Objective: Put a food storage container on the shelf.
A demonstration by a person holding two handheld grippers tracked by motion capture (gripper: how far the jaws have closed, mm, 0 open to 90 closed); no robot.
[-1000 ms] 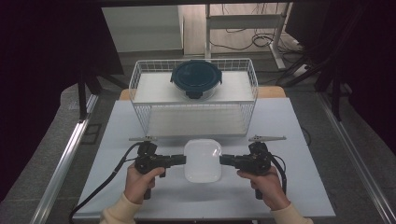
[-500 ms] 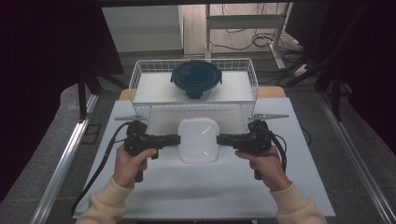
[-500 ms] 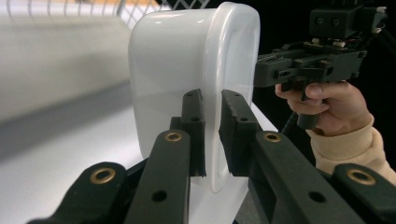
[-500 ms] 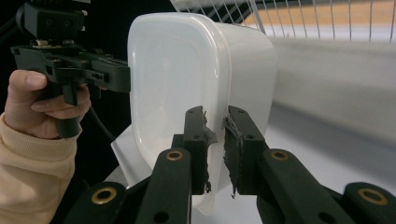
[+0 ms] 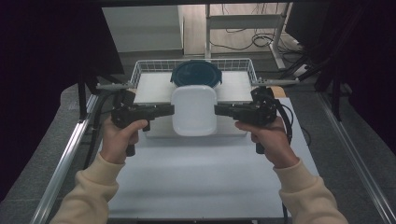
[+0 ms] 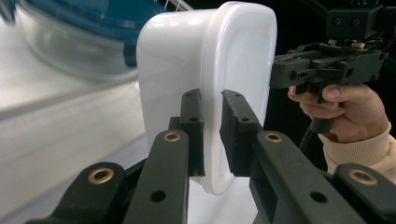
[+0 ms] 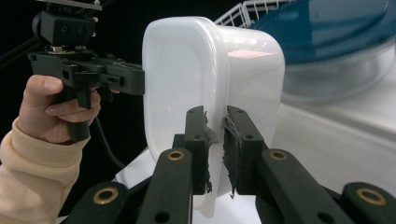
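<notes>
White tub (image 5: 194,110) went up off tabletop (image 5: 201,172), now in air near wire basket (image 5: 140,71) with blue-lid bowl (image 5: 196,73). Left gripper (image 5: 171,109) pinched tub's left rim, right gripper (image 5: 217,109) pinched right rim, both nearly closed. Looked ready to go into basket.

Tub (image 5: 194,111): white, glossy plastic, rectangular with rounded corners and a thin flared rim; opaque, plain, no lid. Pose: lifted clear of the table (image 5: 196,177), level, its broad pale face toward the high camera. Position: in mid-air at the front edge of the wire basket (image 5: 243,65), held by the rim at its left and right sides.
</notes>
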